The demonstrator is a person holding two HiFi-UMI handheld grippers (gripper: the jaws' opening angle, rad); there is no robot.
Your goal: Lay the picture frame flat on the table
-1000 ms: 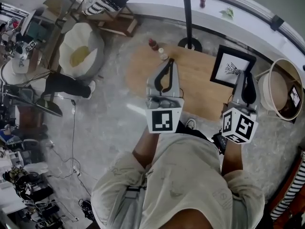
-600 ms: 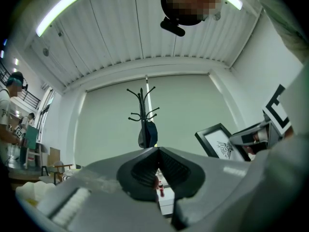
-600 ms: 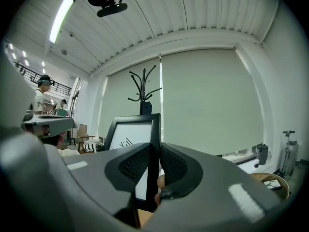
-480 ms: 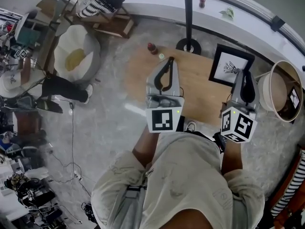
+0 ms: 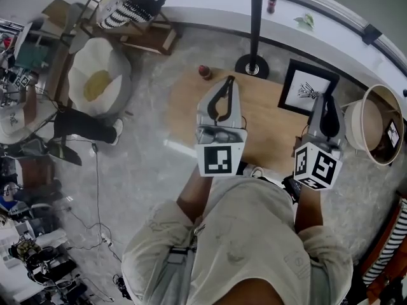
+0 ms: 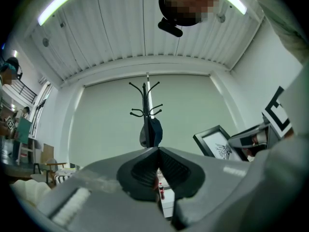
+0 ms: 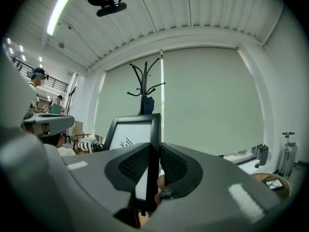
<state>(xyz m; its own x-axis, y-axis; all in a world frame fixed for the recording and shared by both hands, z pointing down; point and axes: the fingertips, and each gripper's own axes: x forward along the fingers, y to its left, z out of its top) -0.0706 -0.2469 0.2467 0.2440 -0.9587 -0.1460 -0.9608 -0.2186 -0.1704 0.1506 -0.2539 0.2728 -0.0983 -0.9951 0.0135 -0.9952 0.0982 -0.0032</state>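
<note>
r gripper (image 5: 329, 101) clamped on 1 side edge of the picture frame (image 5: 310, 88), upright over the table's (image 5: 262, 122) far-right part. l gripper (image 5: 227, 81) closed, empty. risk: thin edge grip, so frame may swivel/slip & slap down when tipped.

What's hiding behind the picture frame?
A black coat stand rises behind the picture frame, in front of a pale wall. The frame covers the stand's lower pole and foot, so those can't be seen.
</note>
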